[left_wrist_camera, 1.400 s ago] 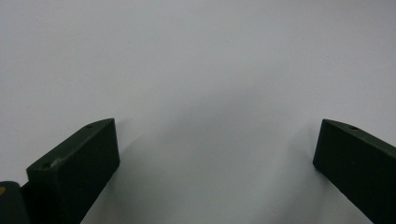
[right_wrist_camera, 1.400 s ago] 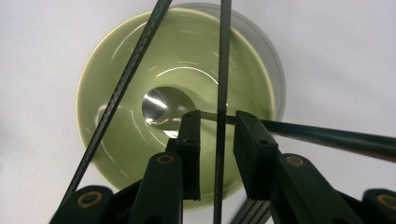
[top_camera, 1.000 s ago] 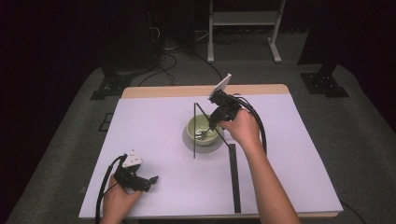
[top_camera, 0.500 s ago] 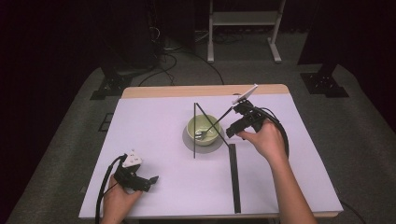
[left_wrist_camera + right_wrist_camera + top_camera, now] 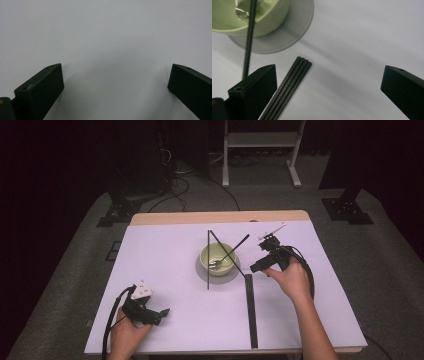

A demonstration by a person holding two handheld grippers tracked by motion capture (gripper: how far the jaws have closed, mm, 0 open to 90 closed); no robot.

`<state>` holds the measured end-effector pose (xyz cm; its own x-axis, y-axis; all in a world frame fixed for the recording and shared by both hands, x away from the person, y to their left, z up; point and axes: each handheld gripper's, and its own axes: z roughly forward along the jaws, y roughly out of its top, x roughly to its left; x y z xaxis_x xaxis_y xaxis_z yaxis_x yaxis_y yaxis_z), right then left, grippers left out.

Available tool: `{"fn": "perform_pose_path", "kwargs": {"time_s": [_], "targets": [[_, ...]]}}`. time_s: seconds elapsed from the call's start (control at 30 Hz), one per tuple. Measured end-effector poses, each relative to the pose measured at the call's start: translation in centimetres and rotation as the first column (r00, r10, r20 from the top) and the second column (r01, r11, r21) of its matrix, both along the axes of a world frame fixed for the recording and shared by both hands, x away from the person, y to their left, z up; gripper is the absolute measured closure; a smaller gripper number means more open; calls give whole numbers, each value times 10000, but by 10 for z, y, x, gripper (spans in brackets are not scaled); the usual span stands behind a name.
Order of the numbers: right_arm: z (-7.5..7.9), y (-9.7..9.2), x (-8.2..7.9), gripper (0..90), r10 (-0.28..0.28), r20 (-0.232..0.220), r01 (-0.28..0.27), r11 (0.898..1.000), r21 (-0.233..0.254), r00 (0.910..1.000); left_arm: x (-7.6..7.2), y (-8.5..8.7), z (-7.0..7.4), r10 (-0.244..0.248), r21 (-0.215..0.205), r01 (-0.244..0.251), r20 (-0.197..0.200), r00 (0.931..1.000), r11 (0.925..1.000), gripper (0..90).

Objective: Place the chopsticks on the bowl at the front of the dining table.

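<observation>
Near the table's middle, a green bowl point(image 5: 217, 258) is set on a grey saucer point(image 5: 235, 271), a black-handled fork point(image 5: 229, 253) leaning in it, handle angled up toward the far right. Just right of the bowl, the right gripper point(image 5: 256, 266) is held with jaws apart. Black strips point(image 5: 250, 307) are laid lengthwise toward the near edge. At the near left, the left gripper point(image 5: 161, 313) is held open.

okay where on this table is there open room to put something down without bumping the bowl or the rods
Bare patches: the white table left of the thin black rod, above the left gripper; and the far right, beyond the right gripper. Crowded: the middle, around the pale green bowl and the flat black rod bundle.
</observation>
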<state>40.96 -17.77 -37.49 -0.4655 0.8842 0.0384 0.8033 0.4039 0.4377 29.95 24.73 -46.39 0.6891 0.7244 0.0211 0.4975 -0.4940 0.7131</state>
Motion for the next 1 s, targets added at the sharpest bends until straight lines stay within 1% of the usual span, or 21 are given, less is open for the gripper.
{"fn": "perform_pose_path", "kwargs": {"time_s": [0.03,0.07,0.17,0.47,0.5,0.7,0.77,0.83,1.0], "targets": [[-2,1,1,0,51,12,-51,10000,-38,10000,0,0,0,-1,3,1,0,10000,10000,0],[-3,2,1,0,105,-63,-104,9999,53,9999,0,0,0,-1,3,1,1,10000,10000,0],[-7,6,1,0,287,-49,-286,9996,82,9996,0,0,0,-1,3,1,-1,10000,10000,0],[-13,14,-2,0,404,-185,-402,9991,129,9990,0,0,0,0,4,0,7,10000,10000,0],[-13,15,-3,0,488,-179,-485,9987,135,9986,0,0,0,1,7,-1,2,10000,10000,0],[-13,26,-7,0,726,-185,-724,9973,109,9972,0,0,0,-2,6,2,5,10000,10000,0],[-12,30,-9,0,858,-123,-857,9963,86,9962,0,0,0,-2,6,2,4,10000,10000,0],[-11,33,-10,0,969,-132,-968,9952,138,9952,0,0,0,-4,8,4,4,10000,10000,0],[-11,41,-11,0,1146,-149,-1145,9934,88,9933,0,0,0,-3,5,3,0,10000,10000,0]]}}
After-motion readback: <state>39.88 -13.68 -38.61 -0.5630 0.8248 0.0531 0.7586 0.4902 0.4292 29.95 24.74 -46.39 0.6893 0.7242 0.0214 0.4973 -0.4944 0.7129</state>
